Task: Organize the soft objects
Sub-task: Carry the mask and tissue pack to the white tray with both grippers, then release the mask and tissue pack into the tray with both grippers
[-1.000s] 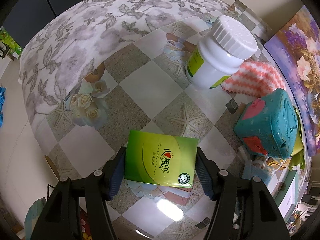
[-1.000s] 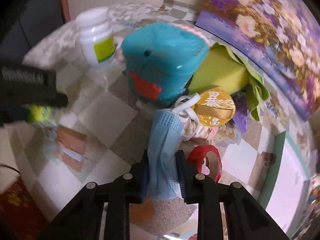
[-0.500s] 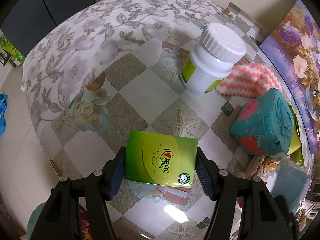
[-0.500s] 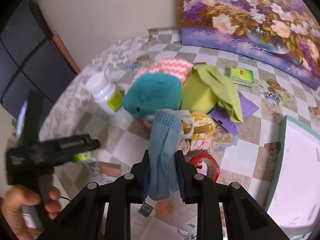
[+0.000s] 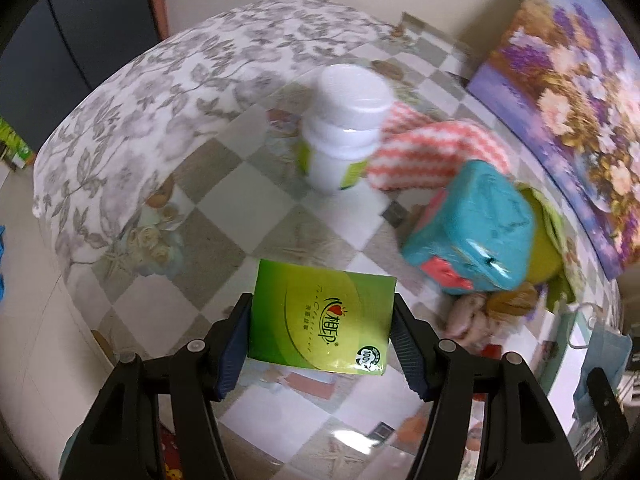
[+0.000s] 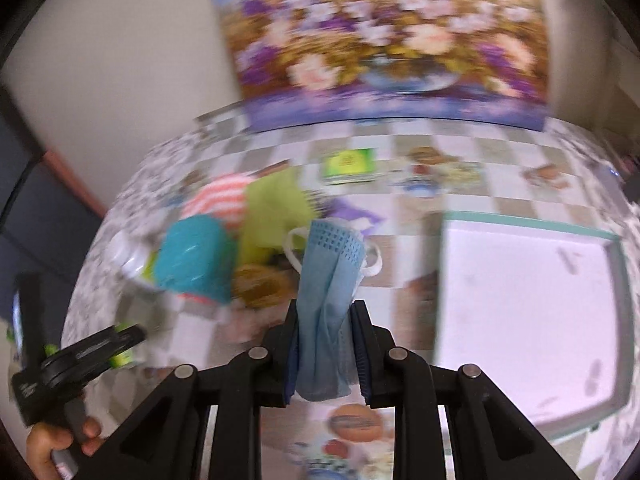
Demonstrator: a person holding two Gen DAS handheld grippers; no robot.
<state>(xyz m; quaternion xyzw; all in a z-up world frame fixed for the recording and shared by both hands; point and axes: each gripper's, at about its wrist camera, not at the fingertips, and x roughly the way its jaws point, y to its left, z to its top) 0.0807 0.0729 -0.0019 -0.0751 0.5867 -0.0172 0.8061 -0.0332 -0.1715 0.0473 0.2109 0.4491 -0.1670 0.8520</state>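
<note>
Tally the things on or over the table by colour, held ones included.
Green: 3 – held pack, far pack, cloth
Blue: 2 – mask, teal cube
White: 1 – bottle
Striped: 1 – towel
Total: 7

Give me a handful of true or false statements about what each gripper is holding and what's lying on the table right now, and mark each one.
1. The left gripper is shut on a green packet. True.
2. The right gripper is open. False: it is shut on a blue face mask.
3. The white bottle lies on its side. False: it stands upright, cap on top.
4. A white tray with a teal rim sits to the right of the mask in the right wrist view. True.
5. The teal cube sits alone in the tray. False: it is on the table in the pile, next to the striped cloth.
</note>
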